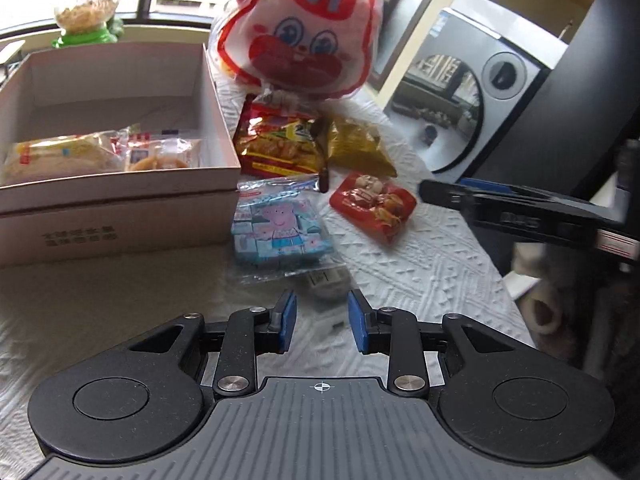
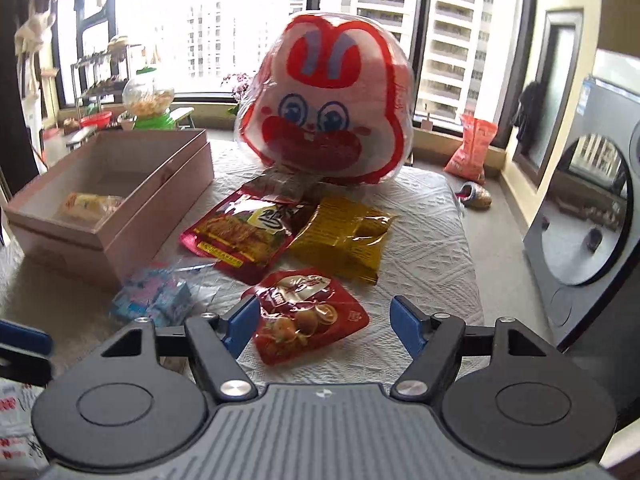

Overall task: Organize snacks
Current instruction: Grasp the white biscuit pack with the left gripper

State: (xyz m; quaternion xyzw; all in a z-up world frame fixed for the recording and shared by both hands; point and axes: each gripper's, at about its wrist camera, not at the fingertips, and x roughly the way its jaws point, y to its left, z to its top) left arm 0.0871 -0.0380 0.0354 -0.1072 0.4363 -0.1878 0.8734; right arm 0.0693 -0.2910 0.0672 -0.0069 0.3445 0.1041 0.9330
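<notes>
Nearest you, your left gripper (image 1: 322, 322) is hanging partly open and empty, with the blue Peppa Pig candy bag (image 1: 280, 232) lying at its twelve o'clock, just beside the cardboard box (image 1: 120, 196) at ten. Your right gripper (image 2: 326, 330) is spreading wide and holding nothing, its pads flanking the small red snack pouch (image 2: 310, 314). You are likely starting that pick: try lowering squarely, pinching the pouch's puffed middle, not its slippery edge, then carrying it toward the box (image 2: 160, 216) at ten o'clock.
</notes>
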